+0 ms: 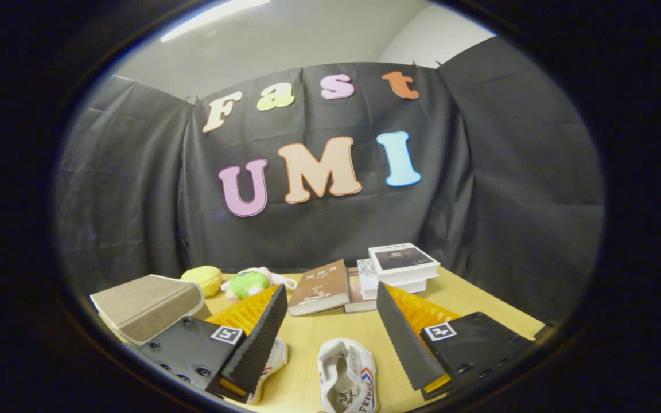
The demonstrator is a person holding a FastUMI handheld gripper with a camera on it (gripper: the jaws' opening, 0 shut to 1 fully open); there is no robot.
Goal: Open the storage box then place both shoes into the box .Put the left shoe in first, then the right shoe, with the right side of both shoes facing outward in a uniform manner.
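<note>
1 white shoe (346,376) is seen lying on the wooden table (468,298), low down in the gap between the 2 fingers. It is closer to the right finger than the left, but it is not touched by either one. Its opening faces up, and red and blue stripes are seen on its side. A second white shoe (273,358) is mostly hidden behind the left finger, so only its edge is seen peeking out beside that finger. Which shoe is the left one and which is the right one cannot be told.

The gripper (330,307) is held above the table with its fingers spread wide apart, and nothing is held between them.

A grey-brown storage box (147,307) with its lid shut is seen just past the left finger, off to its outer side. Past the fingers, near the back of the table, a yellow soft toy (204,279) and a green soft toy (248,283) are seen side by side. Next to them a brown book (320,287) lies flat. A stack of books (402,269) with a white one on top is seen behind the right finger. The black cloth wall (508,201) hangs behind the table.
</note>
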